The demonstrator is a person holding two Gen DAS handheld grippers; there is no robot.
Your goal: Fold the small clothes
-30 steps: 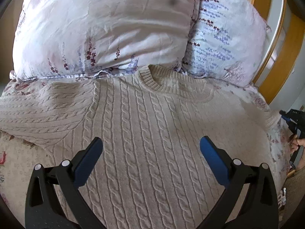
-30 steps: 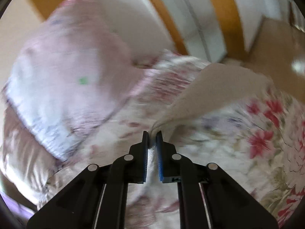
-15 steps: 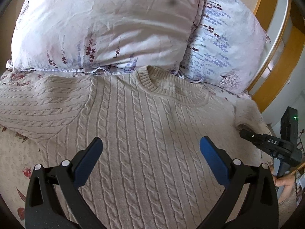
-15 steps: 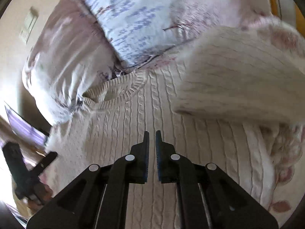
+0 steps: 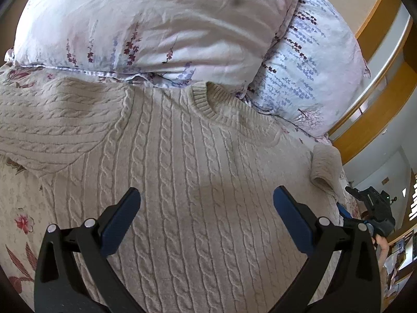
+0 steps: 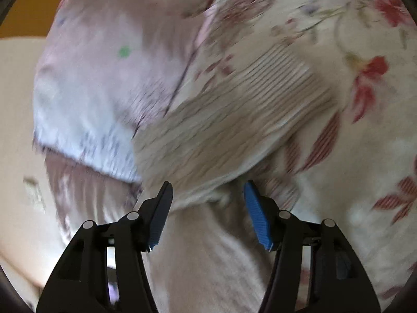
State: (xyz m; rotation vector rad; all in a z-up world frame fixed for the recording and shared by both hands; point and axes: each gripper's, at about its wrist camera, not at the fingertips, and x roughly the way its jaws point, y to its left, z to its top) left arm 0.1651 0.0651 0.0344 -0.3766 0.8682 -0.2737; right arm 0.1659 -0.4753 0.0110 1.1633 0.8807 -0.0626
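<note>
A cream cable-knit sweater (image 5: 198,172) lies flat on the bed, collar toward the pillows, its left sleeve stretched out to the left. Its right sleeve (image 5: 325,167) is folded in and lies bunched at the right edge. My left gripper (image 5: 206,208) is open and empty above the sweater's body. My right gripper (image 6: 207,208) is open, with the ribbed sleeve end (image 6: 234,120) just beyond its fingers; this view is blurred. The right gripper also shows at the right edge of the left wrist view (image 5: 372,214).
Two floral pillows (image 5: 156,26) (image 5: 312,57) lie against the head of the bed behind the collar. A floral bedsheet (image 5: 18,208) (image 6: 365,104) lies under the sweater. A wooden bed frame (image 5: 370,109) runs along the right.
My right gripper has opened from shut and swung back to the bed's right side; the sleeve it carried inward now lies folded at the right edge. The left gripper stayed open and shifted slightly.
</note>
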